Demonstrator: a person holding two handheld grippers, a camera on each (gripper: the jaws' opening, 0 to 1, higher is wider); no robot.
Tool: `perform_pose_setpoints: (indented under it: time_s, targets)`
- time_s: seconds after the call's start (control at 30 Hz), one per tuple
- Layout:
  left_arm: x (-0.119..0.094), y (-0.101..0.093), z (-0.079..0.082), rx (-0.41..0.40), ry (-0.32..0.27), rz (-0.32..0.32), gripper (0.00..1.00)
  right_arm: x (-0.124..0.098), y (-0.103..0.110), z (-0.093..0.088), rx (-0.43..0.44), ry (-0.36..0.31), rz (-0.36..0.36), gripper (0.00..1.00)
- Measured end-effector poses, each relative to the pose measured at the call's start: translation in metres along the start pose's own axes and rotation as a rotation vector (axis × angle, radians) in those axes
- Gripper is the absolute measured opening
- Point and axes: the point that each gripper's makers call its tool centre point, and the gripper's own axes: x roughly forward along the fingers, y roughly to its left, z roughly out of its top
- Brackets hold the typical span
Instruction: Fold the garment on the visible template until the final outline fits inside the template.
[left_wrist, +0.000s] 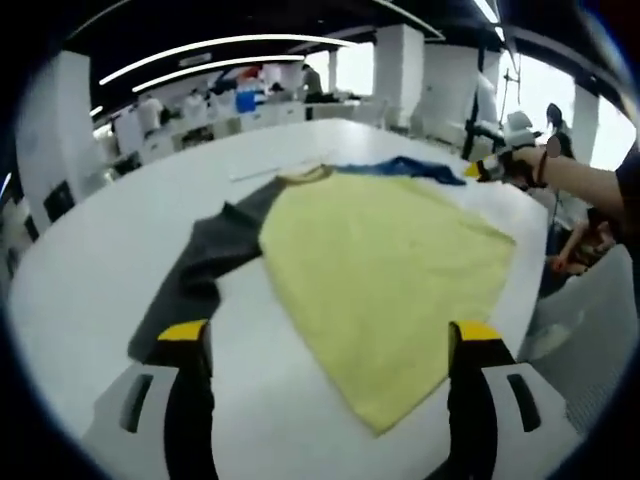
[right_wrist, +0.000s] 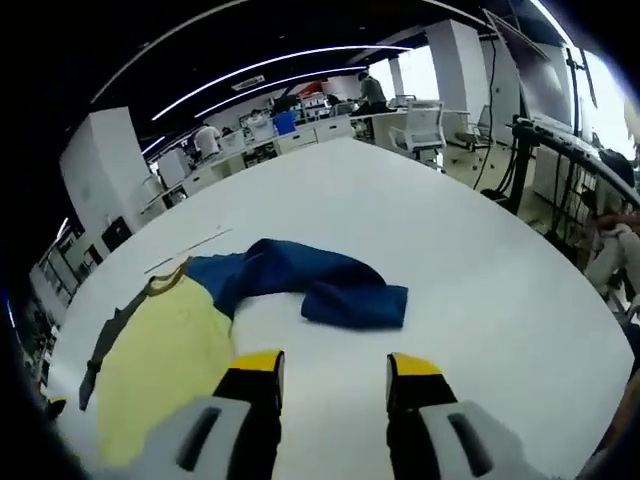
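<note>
Right now my left gripper (left_wrist: 330, 345) hangs low over the white table (left_wrist: 120, 250) with its yellow-tipped jaws spread wide and nothing between them. Ahead of it the garment (left_wrist: 385, 255) lies spread flat across the middle of the table: a pale yellow body, a dark grey sleeve (left_wrist: 205, 265) running out toward the table's near-left edge, and a blue sleeve (left_wrist: 405, 168) at the far side. One pointed corner of the yellow cloth reaches down between my jaws, but neither jaw touches it. At the far right edge of the table my other hand (left_wrist: 520, 165) shows, wrapped around the right gripper, just beside the blue sleeve.

From my right gripper (right_wrist: 325, 370), the jaws stand parted as well and hold nothing; bare table shows through the gap. The blue sleeve (right_wrist: 320, 280) lies bunched and rumpled just ahead of those jaws, not touching them, and it joins the yellow body (right_wrist: 165, 365), which stretches toward the table's left edge. A thin pale line (right_wrist: 190, 250) lies on the table beyond the collar. Desks and people stand well off past the far edge.
</note>
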Motion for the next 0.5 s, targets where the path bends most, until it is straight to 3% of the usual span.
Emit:
perform_pose_setpoints:
  time_s: [0.27,0.5]
  targets:
    - [0.0,0.0,0.003,0.062,0.023,0.019,0.94,0.023,-0.011,0.01,0.154,-0.014,-0.1,0.33]
    - [0.0,0.001,0.004,0.055,0.01,0.019,0.91,0.034,-0.012,0.01,0.2,-0.001,-0.167,0.32]
